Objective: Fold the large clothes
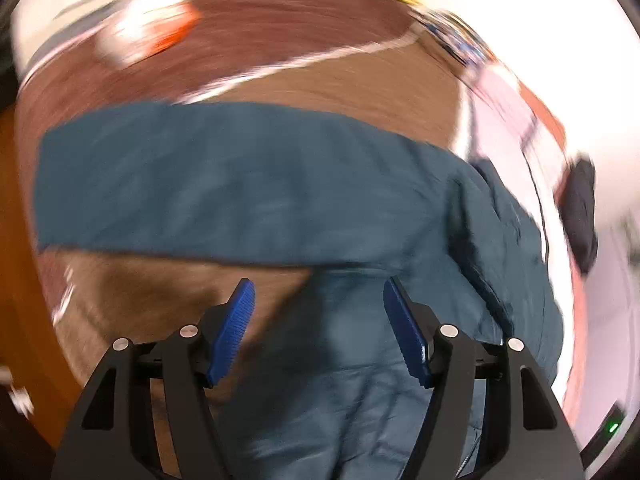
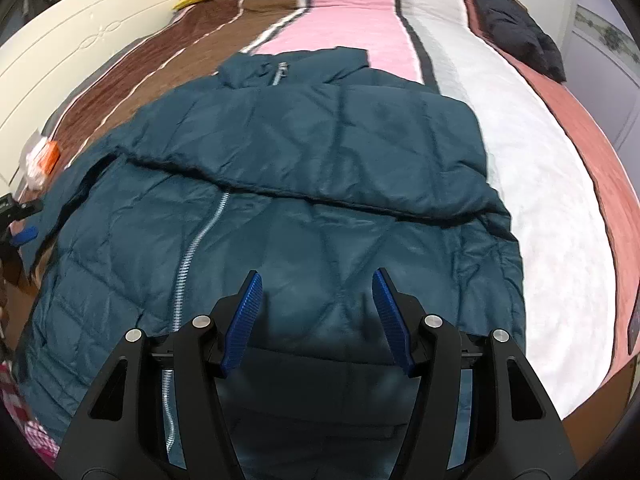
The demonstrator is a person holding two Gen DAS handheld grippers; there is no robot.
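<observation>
The jacket (image 2: 280, 208) is big, puffy and dark teal. It lies flat on the bed (image 2: 532, 200), and it fills the middle of the right wrist picture. Its collar (image 2: 280, 66) points to the top of the frame. A silver zipper (image 2: 192, 256) runs down the lower left part. One sleeve (image 2: 320, 152) is already folded across the chest, from the right side over to the left.

The right tongs (image 2: 318, 312) are at the bottom middle of their picture. They are open, with nothing between the blue pads (image 2: 244, 320). They hang over the lower part of the jacket.

The left tongs (image 1: 318, 328) are at the bottom of the left wrist picture. That picture is very blurry. They are open too and hold nothing. The other sleeve (image 1: 180, 184) lies stretched out flat across the middle of that picture, on the brown part of the blanket (image 1: 320, 80).

I think the step now is folding the sleeves in. One is done and one is still sticking out.

Next, the left tongs need to go to the end of the stretched-out sleeve, pinch it, and lay it over the chest like the first one. The fabric looks slippery and thick, so the pinch should take a good bite.

A dark bundle of clothes (image 2: 516, 24) sits in the upper right, well apart from the jacket.
</observation>
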